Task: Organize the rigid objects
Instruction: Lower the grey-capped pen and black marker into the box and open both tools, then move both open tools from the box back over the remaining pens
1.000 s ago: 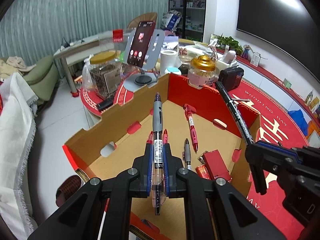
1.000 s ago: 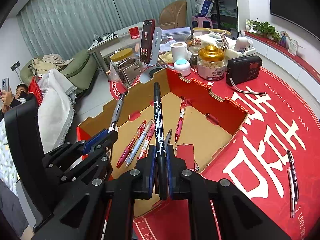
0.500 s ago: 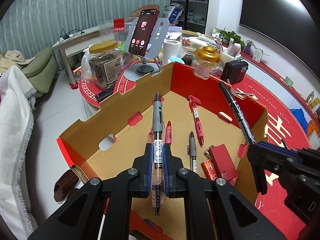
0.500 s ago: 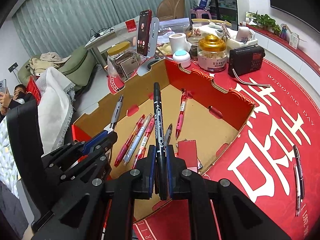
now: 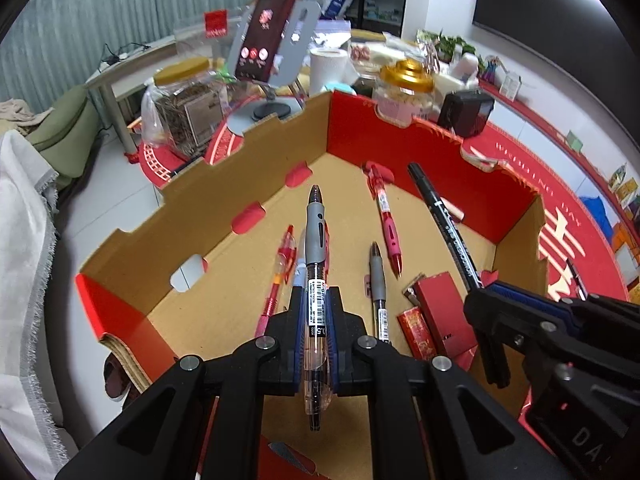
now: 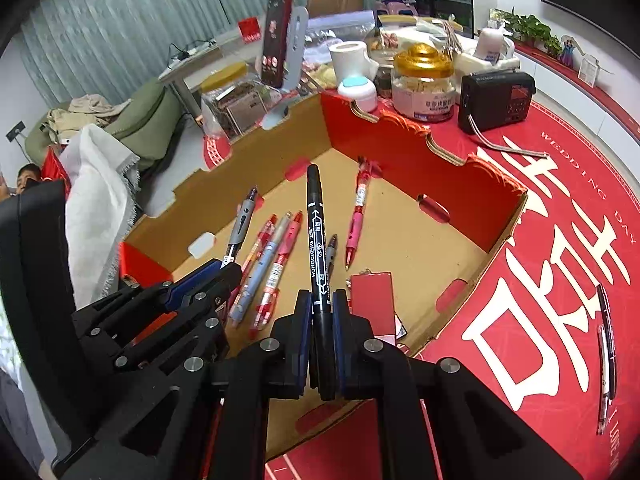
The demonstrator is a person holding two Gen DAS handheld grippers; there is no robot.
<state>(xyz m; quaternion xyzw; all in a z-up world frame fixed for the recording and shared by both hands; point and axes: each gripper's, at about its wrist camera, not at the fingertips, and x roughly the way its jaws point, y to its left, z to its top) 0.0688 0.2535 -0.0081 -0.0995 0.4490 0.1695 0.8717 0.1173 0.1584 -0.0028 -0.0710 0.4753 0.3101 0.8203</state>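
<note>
A shallow cardboard box (image 5: 224, 184) with red outer walls stands on the red tablecloth; it also shows in the right wrist view (image 6: 496, 216). My left gripper (image 5: 316, 300) is shut on a grey-grip gel pen (image 5: 314, 248), held over the box. My right gripper (image 6: 322, 304) is shut on a black marker (image 6: 318, 248), also over the box; it shows at the right of the left wrist view (image 5: 444, 220). Several pens lie on the box floor, among them a pink pen (image 6: 356, 220) and red pens (image 6: 276, 268). A red flat packet (image 6: 372, 300) lies near the front wall.
Two pens (image 6: 606, 352) lie on the tablecloth right of the box. Behind the box stand a gold-lidded jar (image 6: 424, 84), a black radio (image 6: 496, 100), a phone on a stand (image 6: 280, 44), a paper roll (image 6: 350, 58) and a yellow-lidded jar (image 5: 188, 100).
Both grippers have moved forward and lower over the box with their pens still clamped; the box floor looks nearer. The pens in the box lie as before.
</note>
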